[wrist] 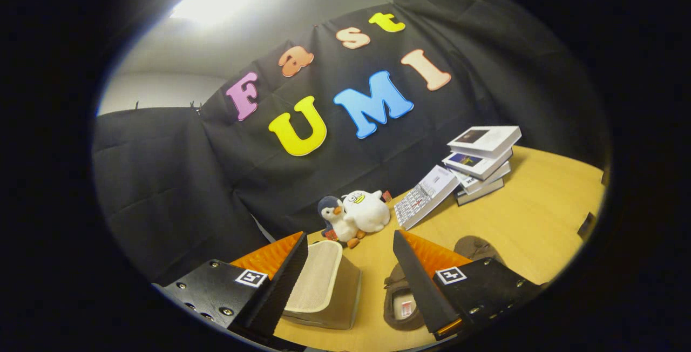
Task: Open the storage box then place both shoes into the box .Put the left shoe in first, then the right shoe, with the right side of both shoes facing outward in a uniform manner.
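While the gripper (351, 244) hangs spread and empty above the wooden table (540, 217), one brown shoe (324, 287) lies sole-up between its fingers, the other shoe (402, 303) upright just beside.

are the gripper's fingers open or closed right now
Open. The gripper holds nothing; bare table shows between its fingers, with one shoe at each.

We saw a wooden table (540, 217) carrying a box (324, 287) and a shoe (402, 303) near us, side by side but apart. Farther back lay two plush toys (356, 214) touching each other, an open booklet (424, 196), and a stack of books (482, 160).
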The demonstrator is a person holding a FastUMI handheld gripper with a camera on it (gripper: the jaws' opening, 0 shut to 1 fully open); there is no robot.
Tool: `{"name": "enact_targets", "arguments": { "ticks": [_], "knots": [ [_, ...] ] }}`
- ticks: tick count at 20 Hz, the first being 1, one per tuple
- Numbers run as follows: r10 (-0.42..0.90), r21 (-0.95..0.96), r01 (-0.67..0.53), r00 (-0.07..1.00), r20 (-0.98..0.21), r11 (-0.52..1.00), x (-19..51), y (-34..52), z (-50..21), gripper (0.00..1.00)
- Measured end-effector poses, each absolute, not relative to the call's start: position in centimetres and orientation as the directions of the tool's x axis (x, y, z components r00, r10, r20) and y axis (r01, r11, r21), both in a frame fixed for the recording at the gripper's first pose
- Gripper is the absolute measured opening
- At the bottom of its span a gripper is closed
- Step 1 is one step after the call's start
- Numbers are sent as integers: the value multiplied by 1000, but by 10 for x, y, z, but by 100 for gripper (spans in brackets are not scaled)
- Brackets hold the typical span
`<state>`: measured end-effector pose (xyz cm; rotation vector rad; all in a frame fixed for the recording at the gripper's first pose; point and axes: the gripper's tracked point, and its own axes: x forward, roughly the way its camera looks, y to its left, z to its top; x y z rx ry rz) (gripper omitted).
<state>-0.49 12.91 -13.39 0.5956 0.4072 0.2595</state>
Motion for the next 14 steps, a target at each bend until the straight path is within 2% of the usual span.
{"name": "enact_targets", "arguments": {
  "ticks": [7,14],
  "knots": [
    [491,802,-12,796,-354,598,-17,173,-185,97],
    [605,905,109,710,-360,410,-29,213,-221,97]
  ]
}}
